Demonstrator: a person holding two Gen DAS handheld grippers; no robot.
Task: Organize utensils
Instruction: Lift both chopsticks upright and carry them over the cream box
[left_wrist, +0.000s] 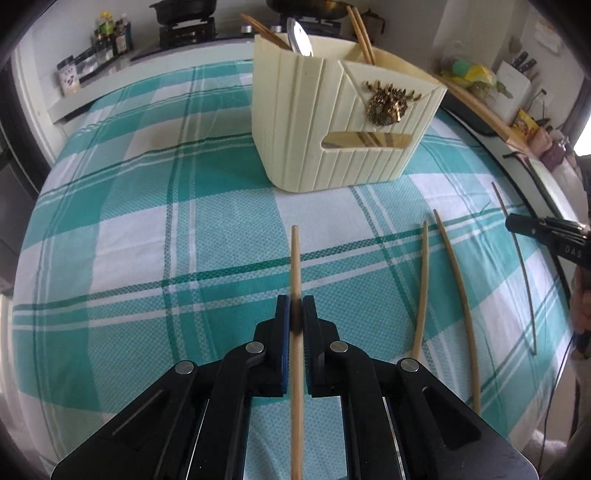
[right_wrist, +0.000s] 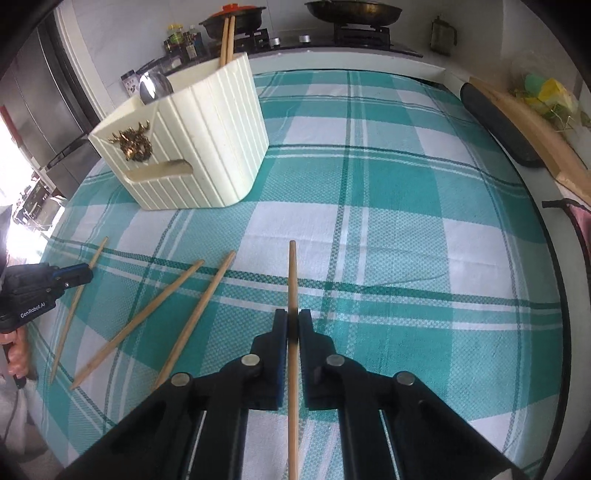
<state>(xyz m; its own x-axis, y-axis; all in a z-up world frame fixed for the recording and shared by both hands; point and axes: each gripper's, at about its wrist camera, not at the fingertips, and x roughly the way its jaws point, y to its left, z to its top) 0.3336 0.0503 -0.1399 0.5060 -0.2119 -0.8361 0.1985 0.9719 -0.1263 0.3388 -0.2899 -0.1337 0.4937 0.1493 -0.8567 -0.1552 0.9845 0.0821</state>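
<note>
Pinching one slim round wooden chopstick (left_wrist: 296, 266) each, the left gripper (left_wrist: 296, 306) and right gripper (right_wrist: 292, 319) hover over the woven teal-checked desk (left_wrist: 147, 221) near the ribbed cream plastic holder (left_wrist: 317, 122); right gripper's chopstick (right_wrist: 293, 280).

"GenRobot.AI" in white on the left tool (right_wrist: 72, 275) body at nine o'clock, "DAS" on the right tool (left_wrist: 517, 223) body at three o'clock

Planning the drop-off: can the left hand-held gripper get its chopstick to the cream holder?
Probably yes: the left hand-held gripper grips the chopstick, and only bare cloth lies before the holder.
</note>
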